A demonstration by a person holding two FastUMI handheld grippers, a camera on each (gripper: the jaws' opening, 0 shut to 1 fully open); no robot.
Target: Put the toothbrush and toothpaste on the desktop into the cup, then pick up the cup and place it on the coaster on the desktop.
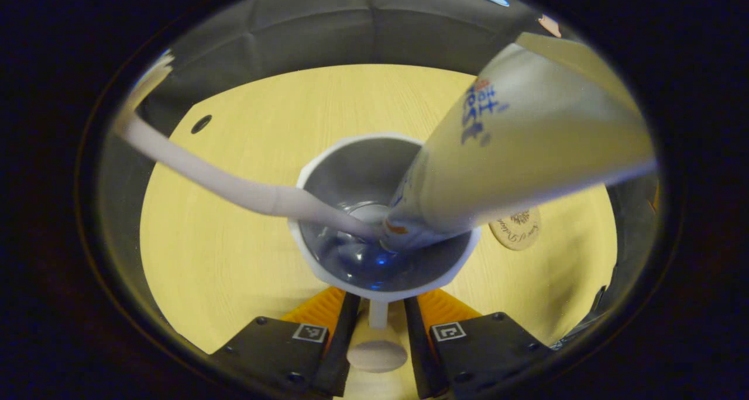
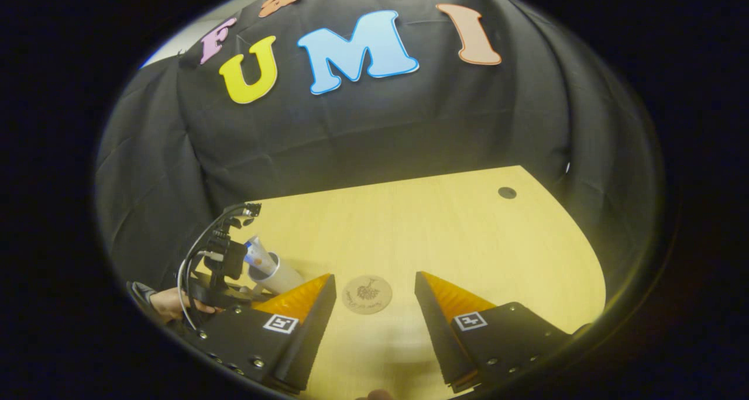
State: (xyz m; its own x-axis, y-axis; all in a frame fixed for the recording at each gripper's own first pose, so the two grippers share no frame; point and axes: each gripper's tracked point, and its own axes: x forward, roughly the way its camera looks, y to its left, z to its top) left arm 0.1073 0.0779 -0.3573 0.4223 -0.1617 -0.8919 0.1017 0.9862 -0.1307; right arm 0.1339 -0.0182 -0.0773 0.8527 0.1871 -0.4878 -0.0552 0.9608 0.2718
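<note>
Left gripper (image 1: pixel 377 324) clenched on cup (image 1: pixel 383 213) handle; toothbrush (image 1: pixel 234 183) and toothpaste (image 1: pixel 515 148) inside. Right gripper (image 2: pixel 374 306) released, above coaster (image 2: pixel 367 294) on desk (image 2: pixel 439 224).

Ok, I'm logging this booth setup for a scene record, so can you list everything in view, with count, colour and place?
cup: one, white with a grey inside, on the desktop, its handle between the left tool's fingers.
toothbrush: one, white, standing in the cup, leaning over the rim.
toothpaste: one tube, white with blue print, cap end down in the cup.
coaster: one, tan, round, flat on the desktop, apart from the cup.
desktop: one, light wood, with a dark round hole near its far edge.
left tool: one, closed around the cup's handle.
right tool: one, open, empty, above the desktop near the coaster.
hand: one, holding the left tool.
</note>
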